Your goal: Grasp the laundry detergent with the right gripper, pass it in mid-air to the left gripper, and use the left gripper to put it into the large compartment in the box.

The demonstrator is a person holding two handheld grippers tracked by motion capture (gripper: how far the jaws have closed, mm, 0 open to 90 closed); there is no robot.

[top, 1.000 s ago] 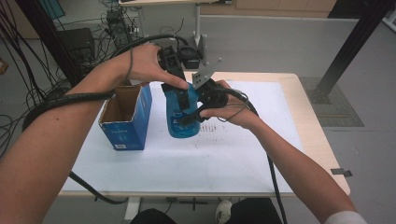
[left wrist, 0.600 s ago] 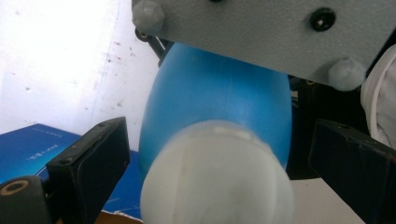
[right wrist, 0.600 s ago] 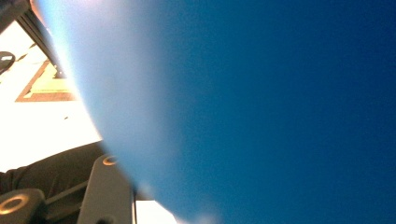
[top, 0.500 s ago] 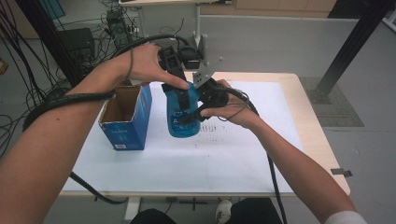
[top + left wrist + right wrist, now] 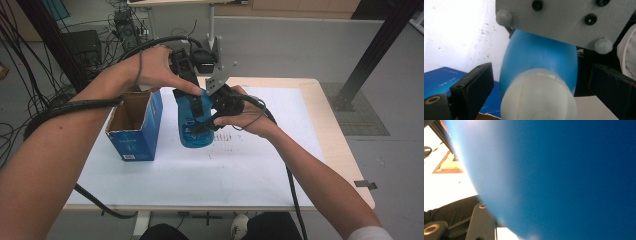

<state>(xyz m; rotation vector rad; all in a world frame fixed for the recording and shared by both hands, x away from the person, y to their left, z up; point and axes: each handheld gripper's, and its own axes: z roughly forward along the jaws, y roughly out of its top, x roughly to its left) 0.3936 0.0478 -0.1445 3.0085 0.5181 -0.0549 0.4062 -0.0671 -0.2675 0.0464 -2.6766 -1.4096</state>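
Blue plastic bottle (image 5: 194, 127), white cap, standing upright on the white sheet (image 5: 200, 170) that covers the table (image 5: 345, 165), just right of the open blue box (image 5: 134, 131).

High view: right gripper (image 5: 205, 122) comes in from the right and is pressed to the bottle's side; its jaws appear closed on the body, though the hand hides part of them. Left gripper (image 5: 192, 92) sits above, at the bottle's top. Room: sheet bare on the near side and to the right; box close on the left; far edge of the table just behind the grippers.

Left gripper view: white cap (image 5: 539, 97) lies between the two black jaws, which stand wide apart, clear of it on both sides, holding nothing. Grey plate (image 5: 564, 20) of the other gripper sits just beyond; box at lower left.

Right gripper view: bottle (image 5: 564, 177) hard against the lens; one jaw visible at lower left beside it; grip itself cannot be told here.

Step, as judged: bottle steadied, cap about to be gripped. Next move calls for closing the left jaws squarely on the cap.
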